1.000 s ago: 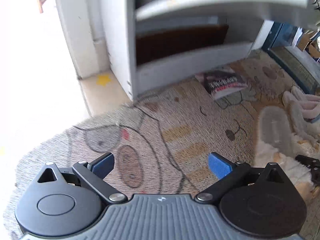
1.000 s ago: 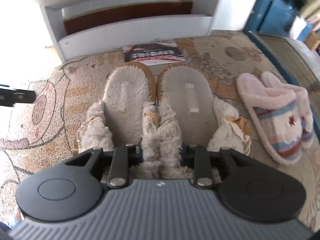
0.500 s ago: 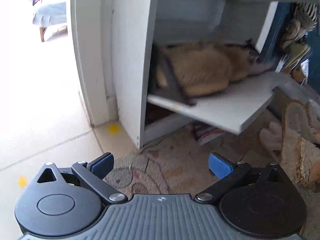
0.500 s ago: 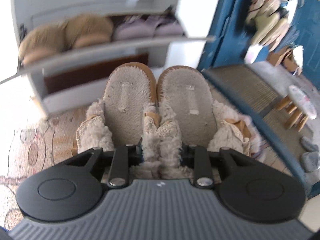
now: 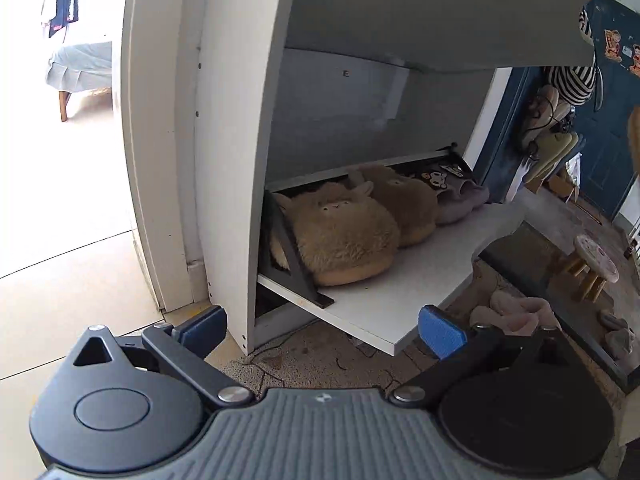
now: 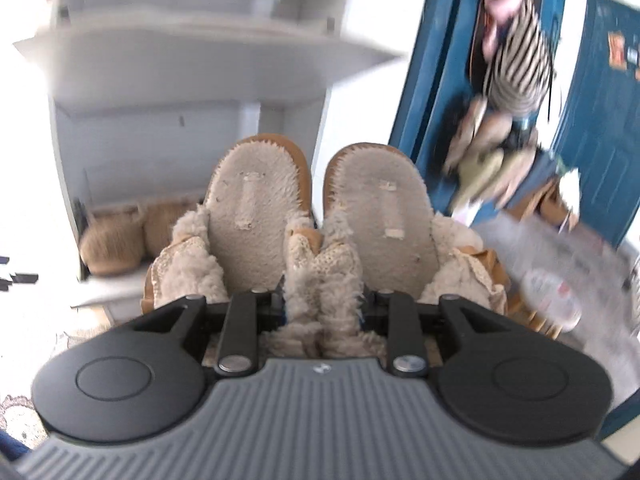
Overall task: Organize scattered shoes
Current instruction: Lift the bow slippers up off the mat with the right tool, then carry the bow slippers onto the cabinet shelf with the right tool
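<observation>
While the right gripper (image 6: 322,312) pinched the two inner fleece cuffs of a pair of tan, fleece-lined slippers (image 6: 320,216) together between its narrowed jaws, the pair hung in the air in front of the white shoe cabinet (image 6: 160,80), heels pointing toward it and pale insoles facing up. That view was blurred, so finer detail of the grip was hard to make out. The left gripper (image 5: 322,330) stood with its blue-padded fingers (image 5: 440,332) wide apart and nothing between them, just in front of the cabinet's lower white shelf (image 5: 400,296). On that shelf, toward its left end, sat two round, fluffy brown animal-face slippers (image 5: 344,232) side by side, and beside them, further right, a grey pair with cartoon patches (image 5: 452,192). On the patterned rug below the shelf's right corner lay a pale pink fluffy slipper (image 5: 516,312). Right of the cabinet stood a dark blue door (image 6: 600,120) with more shoes and a striped garment (image 6: 516,68) hanging near it.
</observation>
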`<act>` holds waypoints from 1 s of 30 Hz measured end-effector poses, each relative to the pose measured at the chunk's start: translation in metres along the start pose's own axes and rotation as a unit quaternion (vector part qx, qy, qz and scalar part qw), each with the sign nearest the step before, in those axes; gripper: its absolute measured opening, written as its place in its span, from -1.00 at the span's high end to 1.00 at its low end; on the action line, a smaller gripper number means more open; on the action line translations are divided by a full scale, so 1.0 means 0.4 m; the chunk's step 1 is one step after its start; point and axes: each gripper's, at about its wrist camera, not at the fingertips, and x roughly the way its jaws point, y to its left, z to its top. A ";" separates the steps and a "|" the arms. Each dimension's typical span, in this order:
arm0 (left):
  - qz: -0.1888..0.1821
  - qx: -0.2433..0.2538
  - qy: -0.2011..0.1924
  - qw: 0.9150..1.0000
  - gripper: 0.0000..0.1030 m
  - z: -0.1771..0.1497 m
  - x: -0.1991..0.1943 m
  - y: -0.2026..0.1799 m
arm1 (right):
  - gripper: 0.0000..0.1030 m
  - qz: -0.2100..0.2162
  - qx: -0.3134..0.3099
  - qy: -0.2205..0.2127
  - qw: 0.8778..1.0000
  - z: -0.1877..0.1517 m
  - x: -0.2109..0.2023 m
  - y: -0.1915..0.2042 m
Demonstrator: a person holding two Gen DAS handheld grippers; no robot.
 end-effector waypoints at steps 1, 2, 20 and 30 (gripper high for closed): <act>0.000 -0.005 0.000 1.000 -0.99 -0.001 -0.003 0.004 | 0.50 0.003 -0.003 -0.008 1.000 0.037 -0.022 -0.001; -0.002 -0.012 0.000 1.000 -0.99 -0.001 -0.008 0.008 | 0.50 0.007 -0.006 -0.016 1.000 0.075 -0.044 -0.002; 0.004 -0.073 -0.023 0.997 -0.99 0.010 -0.081 0.069 | 0.49 0.118 -0.186 0.026 0.975 0.609 0.094 0.267; 0.002 -0.079 -0.025 0.997 -0.99 0.002 -0.062 0.081 | 0.46 0.144 -0.202 0.152 0.957 0.694 0.278 0.393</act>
